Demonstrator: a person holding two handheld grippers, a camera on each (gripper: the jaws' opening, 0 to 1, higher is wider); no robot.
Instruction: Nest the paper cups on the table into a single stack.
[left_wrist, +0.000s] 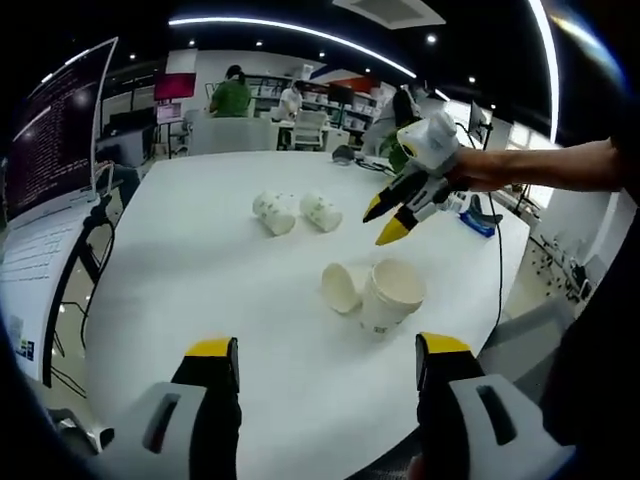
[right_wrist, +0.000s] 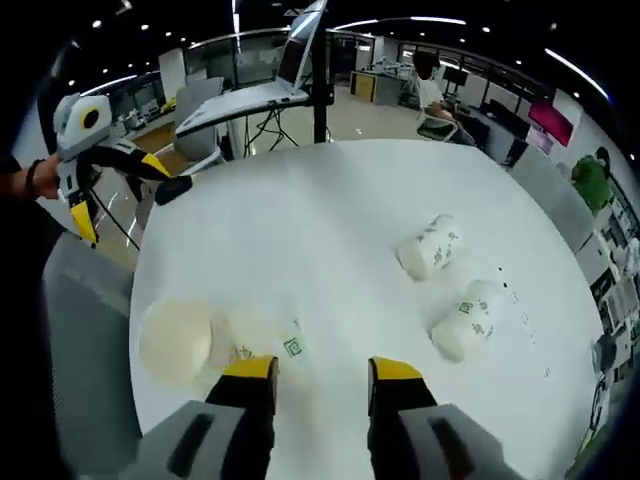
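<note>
Judging from the round white table (left_wrist: 200, 260), no stacking is done: four white paper cups lie apart on it, two near its middle (left_wrist: 298, 212) and two at the near edge (left_wrist: 375, 292). Both the left gripper (left_wrist: 325, 370) and right gripper (right_wrist: 321, 385) are spread wide, holding nothing.

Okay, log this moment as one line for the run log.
stage: pre-grasp | left gripper: open | right gripper: open | paper cups: four on white table, unstacked | held: nothing
</note>
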